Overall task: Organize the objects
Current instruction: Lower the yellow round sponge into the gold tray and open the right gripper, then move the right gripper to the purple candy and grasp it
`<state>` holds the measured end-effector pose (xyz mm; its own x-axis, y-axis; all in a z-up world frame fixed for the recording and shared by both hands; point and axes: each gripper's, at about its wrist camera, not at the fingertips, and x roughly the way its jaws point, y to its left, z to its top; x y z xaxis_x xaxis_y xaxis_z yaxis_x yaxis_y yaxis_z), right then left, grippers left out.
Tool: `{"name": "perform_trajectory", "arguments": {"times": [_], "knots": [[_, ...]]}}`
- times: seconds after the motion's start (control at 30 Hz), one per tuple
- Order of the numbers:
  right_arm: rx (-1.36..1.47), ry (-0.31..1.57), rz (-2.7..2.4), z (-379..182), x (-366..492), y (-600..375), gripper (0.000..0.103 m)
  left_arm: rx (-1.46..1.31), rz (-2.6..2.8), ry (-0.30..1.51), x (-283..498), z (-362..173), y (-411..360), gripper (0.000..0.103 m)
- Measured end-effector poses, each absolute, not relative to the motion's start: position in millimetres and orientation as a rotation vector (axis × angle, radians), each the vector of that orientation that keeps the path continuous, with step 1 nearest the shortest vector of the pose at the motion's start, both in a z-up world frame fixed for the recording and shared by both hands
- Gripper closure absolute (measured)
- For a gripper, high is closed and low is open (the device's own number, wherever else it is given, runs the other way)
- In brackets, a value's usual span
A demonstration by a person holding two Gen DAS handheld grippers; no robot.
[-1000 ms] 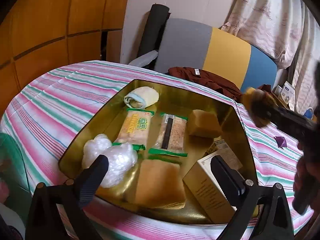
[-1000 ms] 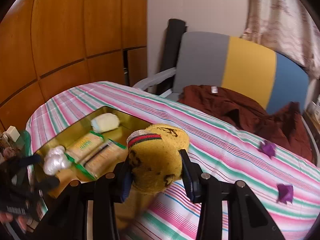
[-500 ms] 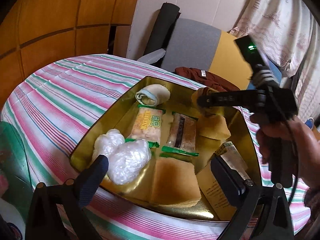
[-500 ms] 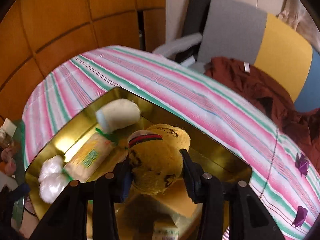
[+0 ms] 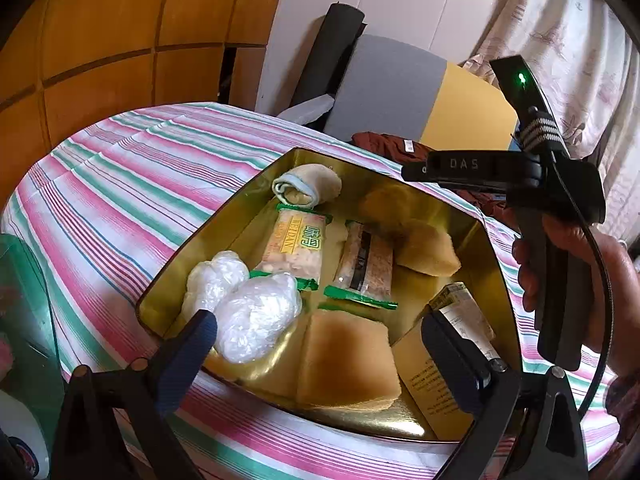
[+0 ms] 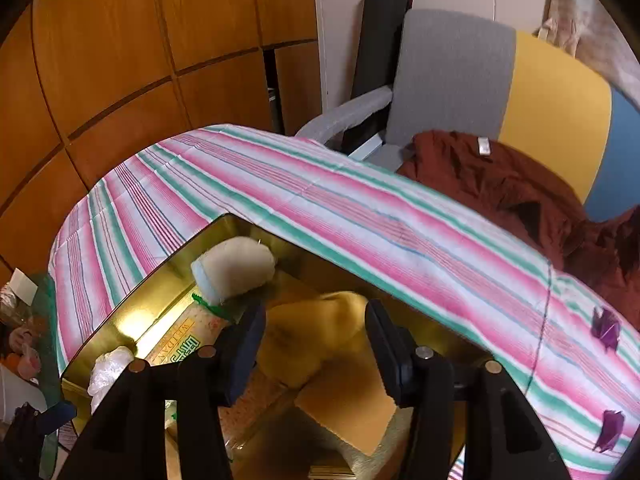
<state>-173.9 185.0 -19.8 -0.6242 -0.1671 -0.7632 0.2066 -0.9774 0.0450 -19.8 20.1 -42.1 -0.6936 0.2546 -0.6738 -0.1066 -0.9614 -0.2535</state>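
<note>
A gold tray [image 5: 498, 280] sits on the striped tablecloth [image 5: 120, 184]. In it lie a rolled cloth [image 5: 308, 188], two snack packets [image 5: 294, 246], clear plastic bundles [image 5: 248, 312], tan sponges [image 5: 344, 360] and a box [image 5: 460, 344]. My right gripper [image 6: 316, 344] is open over the tray's far part. A yellow plush toy [image 6: 316, 336] lies blurred between and below its fingers. The toy shows faintly in the left wrist view [image 5: 384, 204]. My left gripper [image 5: 320, 344] is open and empty at the tray's near edge.
A chair [image 6: 520, 92] with a dark red garment [image 6: 500, 184] stands behind the table. Purple paper scraps [image 6: 606, 324] lie on the cloth at right. Wooden wall panels [image 6: 120, 60] rise at left. A green glass edge with clutter [image 5: 24, 320] sits at near left.
My right gripper carried the yellow plush toy over the tray, then opened. The toy has dropped from its fingers into the tray's far part. The left gripper barely moved.
</note>
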Motion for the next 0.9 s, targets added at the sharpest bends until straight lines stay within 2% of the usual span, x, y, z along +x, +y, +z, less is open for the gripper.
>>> {"name": "perform_trajectory", "arguments": {"times": [0.07,0.2,0.4,0.9], "knots": [[1.216,0.088,-2.679,-14.2,-169.8,184.7,0.051,-1.119,2.71,-0.284,-19.4,-41.4,21.1,0.0],[1.198,-0.028,-2.68,-9.3,-154.3,200.2,0.051,-1.117,2.704,-0.284,-17.9,-40.9,22.9,0.0],[1.186,-0.062,-2.731,-10.0,-113.4,222.7,0.051,-1.102,2.69,-0.268,-12.8,-38.5,29.9,0.0],[1.353,-0.149,-2.908,-39.2,-32.4,306.2,0.051,-0.978,2.535,-0.137,25.0,-21.7,84.5,0.0]]}}
